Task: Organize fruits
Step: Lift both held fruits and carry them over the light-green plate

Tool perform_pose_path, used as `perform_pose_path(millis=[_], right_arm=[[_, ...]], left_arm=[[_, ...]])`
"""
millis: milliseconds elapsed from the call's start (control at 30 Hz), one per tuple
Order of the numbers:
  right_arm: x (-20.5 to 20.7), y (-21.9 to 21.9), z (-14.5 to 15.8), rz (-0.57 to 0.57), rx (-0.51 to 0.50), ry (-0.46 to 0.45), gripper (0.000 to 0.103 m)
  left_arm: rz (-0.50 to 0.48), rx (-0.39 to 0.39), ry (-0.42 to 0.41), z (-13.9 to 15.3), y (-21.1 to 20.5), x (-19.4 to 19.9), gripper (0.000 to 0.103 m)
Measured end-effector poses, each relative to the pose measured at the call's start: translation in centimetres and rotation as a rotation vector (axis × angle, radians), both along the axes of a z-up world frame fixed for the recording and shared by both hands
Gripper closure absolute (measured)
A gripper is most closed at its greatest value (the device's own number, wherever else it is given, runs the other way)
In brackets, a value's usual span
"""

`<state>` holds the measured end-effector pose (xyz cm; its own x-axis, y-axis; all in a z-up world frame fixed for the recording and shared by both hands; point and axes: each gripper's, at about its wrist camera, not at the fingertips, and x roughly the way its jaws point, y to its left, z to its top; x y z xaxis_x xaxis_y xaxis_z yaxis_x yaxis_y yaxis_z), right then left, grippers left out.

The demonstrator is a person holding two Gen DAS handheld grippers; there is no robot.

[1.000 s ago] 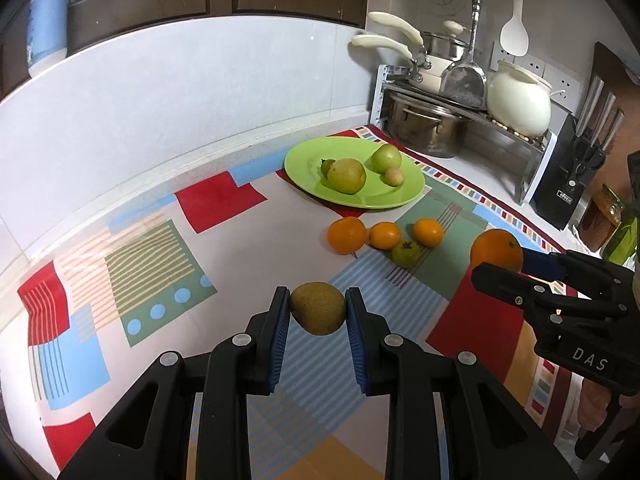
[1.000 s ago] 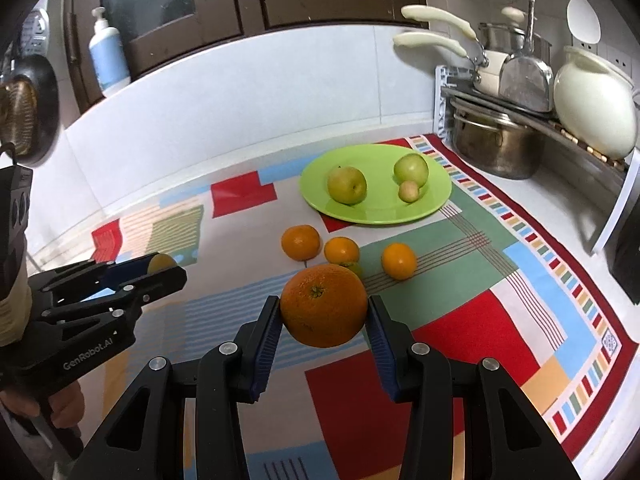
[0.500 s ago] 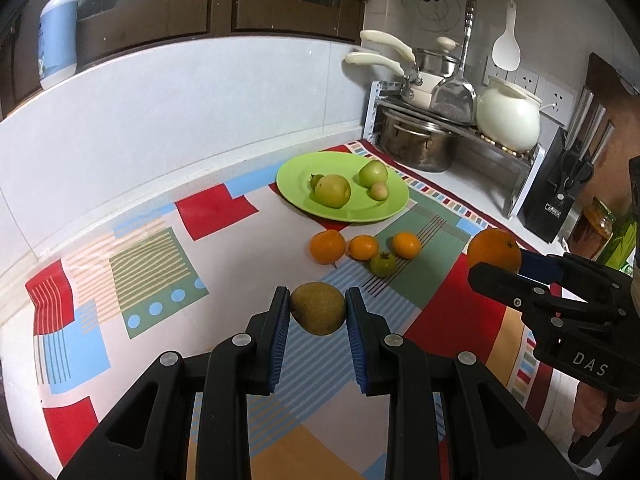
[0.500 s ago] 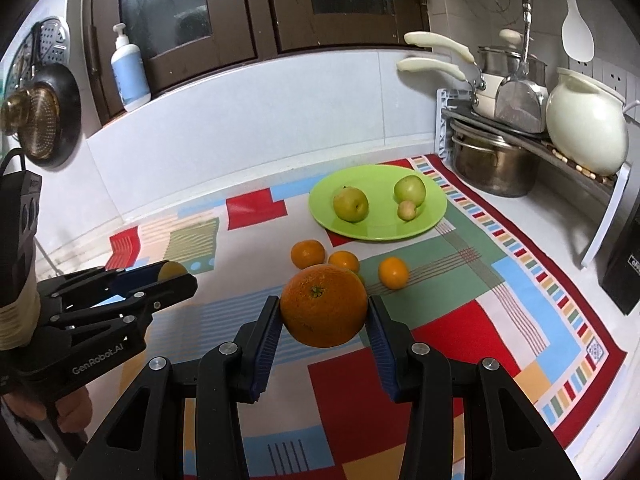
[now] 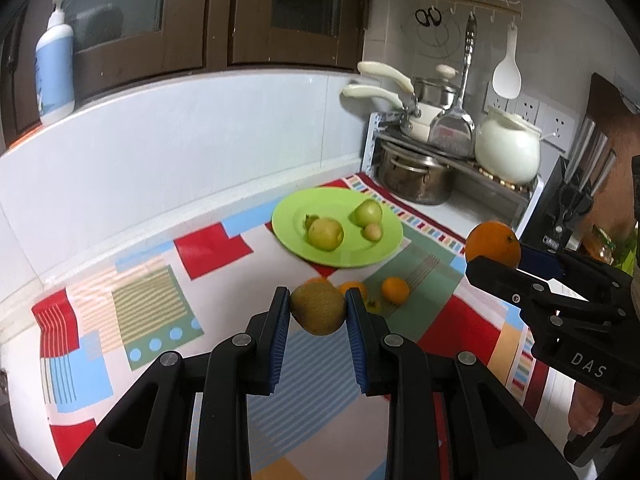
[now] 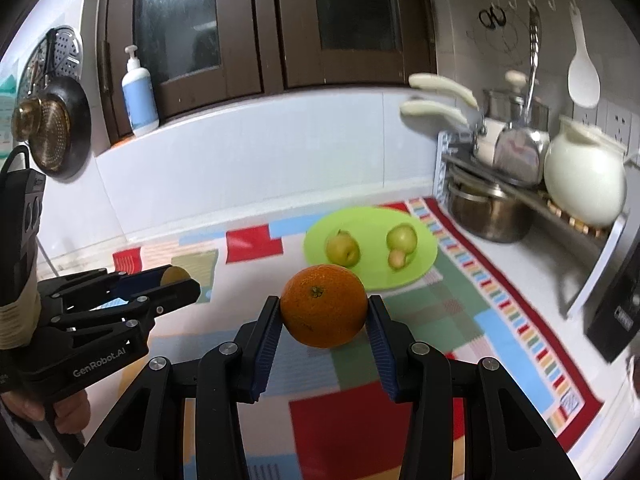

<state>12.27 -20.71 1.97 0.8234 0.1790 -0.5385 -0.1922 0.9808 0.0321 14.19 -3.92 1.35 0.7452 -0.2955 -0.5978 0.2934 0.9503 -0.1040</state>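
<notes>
Above the patterned mat [image 5: 208,240], a brown kiwi [image 5: 318,309] is held clamped in the left gripper [image 5: 318,312] and a large orange [image 6: 323,305] in the right gripper [image 6: 323,312], while the green plate [image 6: 320,240] is seen ahead of both, judged slightly nearer the right one.

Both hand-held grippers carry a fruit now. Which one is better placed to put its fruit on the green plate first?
Probably the right hand-held gripper. Its orange sits just in front of the green plate in its view. The left hand-held gripper, shut on the brown fruit, appears farther back, with small oranges between.
</notes>
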Motion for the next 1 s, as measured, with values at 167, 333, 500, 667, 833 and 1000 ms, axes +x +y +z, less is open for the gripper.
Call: perform_pose_path(millis=[167,333,500,667,833,1000], right_arm=[[1.1,-0.7,1.3,0.006,-0.002,-0.038,0.059],[2.9,-1.6,2.4,0.007,0.002,-0.067,0.059],[5.1,-2.6,3.4,0.009,0.012,-0.087,0.059],[7.2,-3.3,4.1,0.013,0.002,-0.109,0.059],[9.4,-3.6,4.0,0.023,-0.002,-0.113,0.059],[12.4,-4.1,3.4,0.03,0.001,-0.101,0.059]], left_arm=[[0.011,-0.001,-0.038,1.1,-0.9,1.2,0.075],[0.014,-0.004,-0.053,1.8,-1.8,2.9,0.075],[0.007,-0.007,-0.069,2.5,-2.7,5.0,0.075],[0.011,-0.011,-0.073,2.7,-3.3,7.2,0.075],[0.007,-0.016,-0.061,2.6,-3.9,9.8,0.075],[0.002,-0.006,-0.05,1.7,-4.5,12.7,0.075]])
